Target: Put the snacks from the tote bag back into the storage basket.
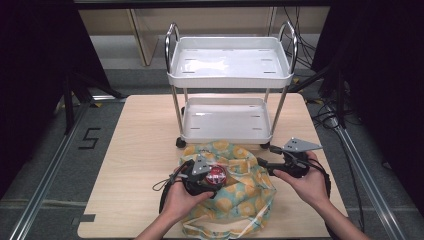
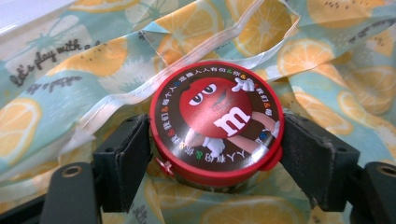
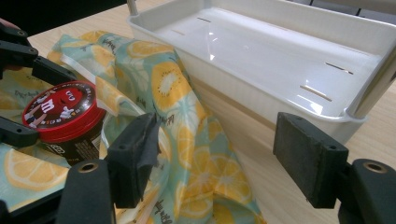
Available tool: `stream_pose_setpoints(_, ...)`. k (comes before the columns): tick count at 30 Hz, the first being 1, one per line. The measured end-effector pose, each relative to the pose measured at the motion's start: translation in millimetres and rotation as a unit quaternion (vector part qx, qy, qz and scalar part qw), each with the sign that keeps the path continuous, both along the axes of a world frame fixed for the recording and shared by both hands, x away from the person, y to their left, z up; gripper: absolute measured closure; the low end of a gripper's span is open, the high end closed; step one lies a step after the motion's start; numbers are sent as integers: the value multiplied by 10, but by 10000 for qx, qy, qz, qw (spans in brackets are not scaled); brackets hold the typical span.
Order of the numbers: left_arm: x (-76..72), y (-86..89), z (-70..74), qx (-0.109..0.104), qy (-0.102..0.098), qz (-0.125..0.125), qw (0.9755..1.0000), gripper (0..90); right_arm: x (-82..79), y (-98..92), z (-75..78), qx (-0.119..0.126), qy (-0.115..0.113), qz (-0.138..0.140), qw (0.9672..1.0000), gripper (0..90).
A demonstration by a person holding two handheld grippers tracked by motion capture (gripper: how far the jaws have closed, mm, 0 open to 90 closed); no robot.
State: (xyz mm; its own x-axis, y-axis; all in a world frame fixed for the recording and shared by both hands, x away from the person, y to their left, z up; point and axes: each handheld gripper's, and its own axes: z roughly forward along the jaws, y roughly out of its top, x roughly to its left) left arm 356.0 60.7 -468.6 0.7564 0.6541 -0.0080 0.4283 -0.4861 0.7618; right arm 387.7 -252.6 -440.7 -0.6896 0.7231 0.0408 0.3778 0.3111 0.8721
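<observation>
The left tool (image 2: pixel 215 154) straddles the candy tub (image 2: pixel 216 122), 1 black pad on each side of its red lid. The pads sit at the rim; whether they press on it cannot be told, and the jaws stand wide. The right tool (image 3: pixel 215 154) is open and empty, its jaws spread near the bag's right edge.

The tub stands on the lemon-print bag (image 1: pixel 240 192), at the near middle of the tabletop (image 1: pixel 140 150), in front of the white cart (image 1: pixel 227 120).

Risk: the bag cloth is soft and rumpled, so a tub released there could tip or roll.

Orientation: the tub is upright, lid facing up, long axis vertical.
</observation>
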Motion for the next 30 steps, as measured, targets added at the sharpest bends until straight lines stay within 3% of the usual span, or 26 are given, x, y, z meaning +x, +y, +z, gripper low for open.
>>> stream_pose_setpoints(2, 25, -25, -13, 35, -6, -50, 10000, 241, -26, 25, -3, 100, 160, -86, 9998, 320)
stream_pose_setpoints(6, 69, -75, -48, 166, -20, -120, 9998, 233, -18, 31, -7, 41, 213, 10, 9998, 317)
stream_pose_setpoints(8, 84, -104, -73, 151, 21, -87, 9998, 232, -19, 44, -25, 64, 204, -10, 9998, 315)
stream_pose_setpoints(9, 98, -113, -84, 147, 40, -92, 9998, 231, 4, 30, -34, -41, 70, 79, 9999, 314)
stream_pose_setpoints(10, 104, -118, -89, 159, 42, -78, 9998, 231, -3, 35, -34, -31, 156, 94, 9998, 313)
stream_pose_setpoints(11, 110, -125, -93, 160, 29, -95, 9998, 231, 7, 29, -37, -96, 68, 108, 9999, 313)
stream_pose_setpoints(12, 114, -134, -100, 164, 60, -92, 9998, 232, 3, 32, -34, -84, 107, 107, 9999, 313)
stream_pose_setpoints(13, 119, -141, -109, 187, 63, -103, 9998, 232, -19, 48, -34, 11, 290, 68, 9996, 312)
stream_pose_setpoints(16, 131, -147, -140, 187, 73, -97, 9998, 233, 3, 38, -40, -68, 40, 76, 9999, 313)
stream_pose_setpoints(17, 141, -139, -141, 239, 36, -143, 9996, 234, -6, 40, -38, -62, 122, 70, 9999, 313)
stream_pose_setpoints(20, 141, -138, -151, 210, 40, -148, 9997, 243, 3, 40, -52, -63, 72, 66, 9999, 314)
stream_pose_setpoints(23, 142, -136, -151, 215, 30, -174, 9996, 248, -21, 53, -56, -1, 311, 1, 9995, 315)
stream_pose_setpoints(28, 133, -135, -152, 158, 102, -178, 9997, 250, -19, 51, -78, -36, 353, 18, 9994, 317)
stream_pose_setpoints(30, 129, -133, -148, 162, 103, -189, 9996, 251, 3, 37, -87, -117, 186, 76, 9997, 317)
